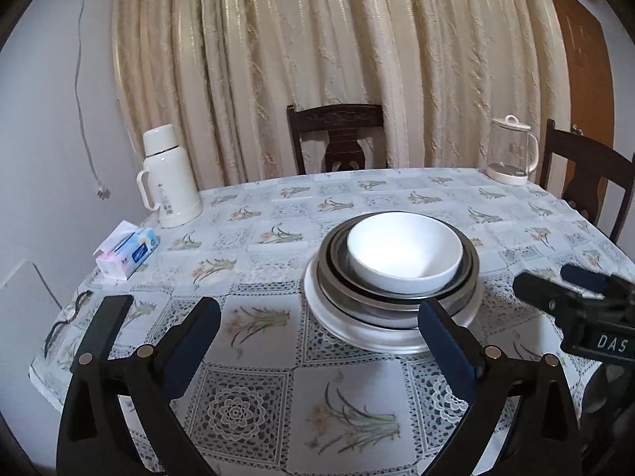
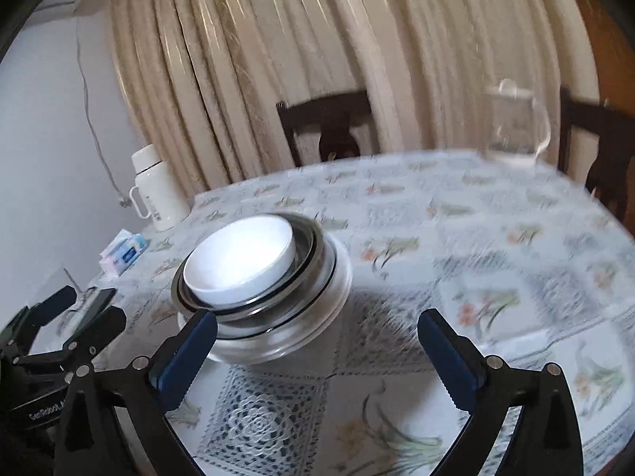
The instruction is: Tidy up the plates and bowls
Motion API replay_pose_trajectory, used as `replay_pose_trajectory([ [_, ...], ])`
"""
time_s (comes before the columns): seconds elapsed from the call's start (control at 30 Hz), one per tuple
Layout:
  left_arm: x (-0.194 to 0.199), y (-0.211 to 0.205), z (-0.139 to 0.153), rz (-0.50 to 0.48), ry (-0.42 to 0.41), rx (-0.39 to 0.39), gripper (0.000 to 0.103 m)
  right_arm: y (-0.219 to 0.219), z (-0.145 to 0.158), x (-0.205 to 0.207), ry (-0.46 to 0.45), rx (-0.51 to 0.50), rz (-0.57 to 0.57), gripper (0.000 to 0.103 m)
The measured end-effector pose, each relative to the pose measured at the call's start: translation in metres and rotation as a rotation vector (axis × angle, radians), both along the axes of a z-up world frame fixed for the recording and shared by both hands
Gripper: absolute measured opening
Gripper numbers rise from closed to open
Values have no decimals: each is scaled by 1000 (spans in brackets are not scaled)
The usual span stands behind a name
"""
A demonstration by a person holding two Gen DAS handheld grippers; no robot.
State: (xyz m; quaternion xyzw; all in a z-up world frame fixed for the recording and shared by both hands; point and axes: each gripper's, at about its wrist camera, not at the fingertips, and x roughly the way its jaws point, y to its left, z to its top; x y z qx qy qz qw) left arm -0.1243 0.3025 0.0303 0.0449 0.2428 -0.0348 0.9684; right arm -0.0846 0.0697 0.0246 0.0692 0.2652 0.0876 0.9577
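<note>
A white bowl (image 1: 405,254) sits in nested steel bowls (image 1: 397,297), which rest on stacked white plates (image 1: 357,331) on the patterned tablecloth (image 1: 258,325). My left gripper (image 1: 319,313) is open and empty, just short of the stack's near rim, with its right finger in front of the plates. My right gripper (image 1: 551,279) hovers to the right of the stack. In the blurred right wrist view, the white bowl (image 2: 242,261), steel bowls (image 2: 313,261) and plates (image 2: 333,305) lie ahead and left. My right gripper (image 2: 317,323) is open and holds nothing. The left gripper (image 2: 85,309) shows at lower left.
A white thermos (image 1: 168,182) and a tissue pack (image 1: 127,254) stand at the far left. A glass kettle (image 1: 512,150) stands at the far right corner. Dark wooden chairs (image 1: 337,139) (image 1: 587,174) line the table's far and right sides, in front of a curtain.
</note>
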Motion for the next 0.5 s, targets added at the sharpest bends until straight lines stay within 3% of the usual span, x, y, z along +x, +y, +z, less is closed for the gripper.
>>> replay_pose_trajectory([
  [0.13,-3,-6,0,-1,-4,10,100,21,11,-22,-150,-177,-62,103],
  [0.2,-3,-5,0,9,-6,13,100,29,10,-28,-183,-237,-111,103],
  [0.5,4,4,-8,82,6,19,101,26,-7,-6,-12,-140,-37,103],
])
